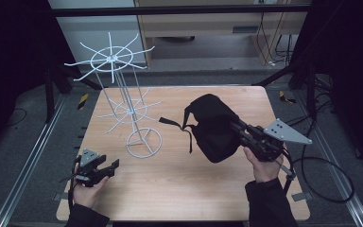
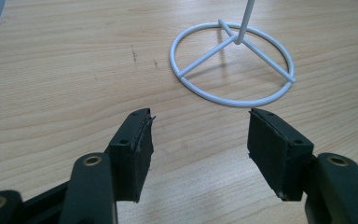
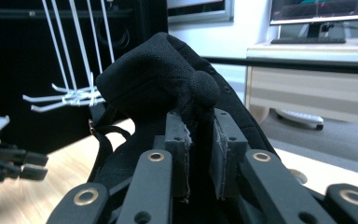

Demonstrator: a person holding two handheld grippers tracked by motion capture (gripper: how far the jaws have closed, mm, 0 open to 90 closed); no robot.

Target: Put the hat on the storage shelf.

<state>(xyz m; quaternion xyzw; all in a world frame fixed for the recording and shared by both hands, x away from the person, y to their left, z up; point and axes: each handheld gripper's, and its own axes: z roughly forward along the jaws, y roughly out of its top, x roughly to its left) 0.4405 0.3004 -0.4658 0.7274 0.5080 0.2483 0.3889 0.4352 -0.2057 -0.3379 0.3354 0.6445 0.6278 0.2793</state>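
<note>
The wooden counter (image 1: 179, 189) carries a white wire rack (image 1: 123, 101) and a black bag (image 1: 215, 127). The rack stands upright on the far left part of the counter, on a ring base (image 2: 233, 70) crossed by three spokes; a thin pole rises from the hub to two tiers of radiating arms, the upper tier wider than the lower.

The bag is to the right of the rack, apart from it, near the middle right of the counter. It is held up, tilted toward the rack, with a strap (image 1: 182, 127) hanging from its left side down to the counter. In the right gripper view the fabric bunches into a rounded lump just above the pads.

The right claw (image 3: 200, 154) pinches a fold of the bag between its pads, the jaws nearly pressed together around the cloth. The hand behind it comes in from the lower right, and a grey plate sits on top of the gripper.

The left claw (image 2: 198, 149) is spread wide and holds nothing. It hovers low over the near left of the counter, pointing at the ring base, which lies near but clear of the pads.
</note>
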